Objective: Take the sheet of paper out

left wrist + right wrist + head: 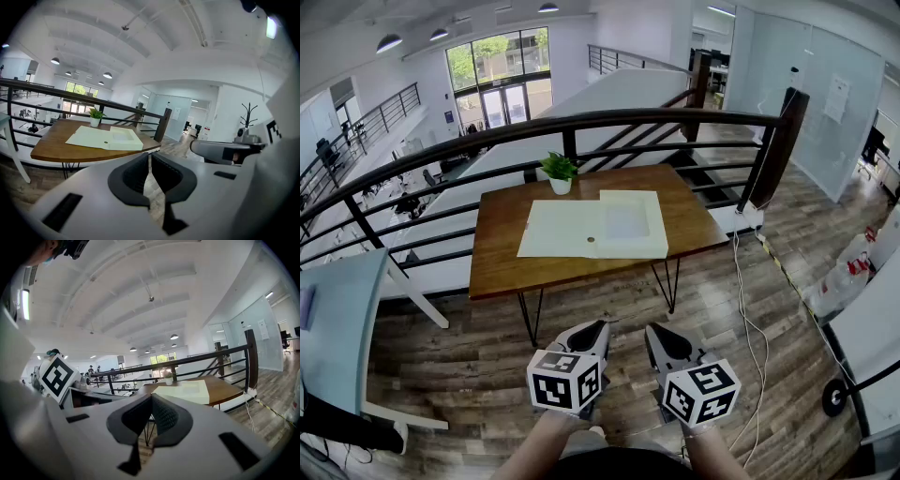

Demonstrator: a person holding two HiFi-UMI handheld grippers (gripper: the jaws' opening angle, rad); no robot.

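Lying open on table (499, 264), box file (581, 231)

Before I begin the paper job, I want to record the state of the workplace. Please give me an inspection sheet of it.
Surface: wooden table, on thin metal legs.
Job's things: open pale file box lying flat on the table; paler sheet in its tray half, probably the paper.
Clutter: small potted plant behind the box.
Grippers: left gripper and right gripper both shut, empty, held low, short of the table.
Cables: white cable on the floor, right of the table.
Surroundings: dark railing behind the table.
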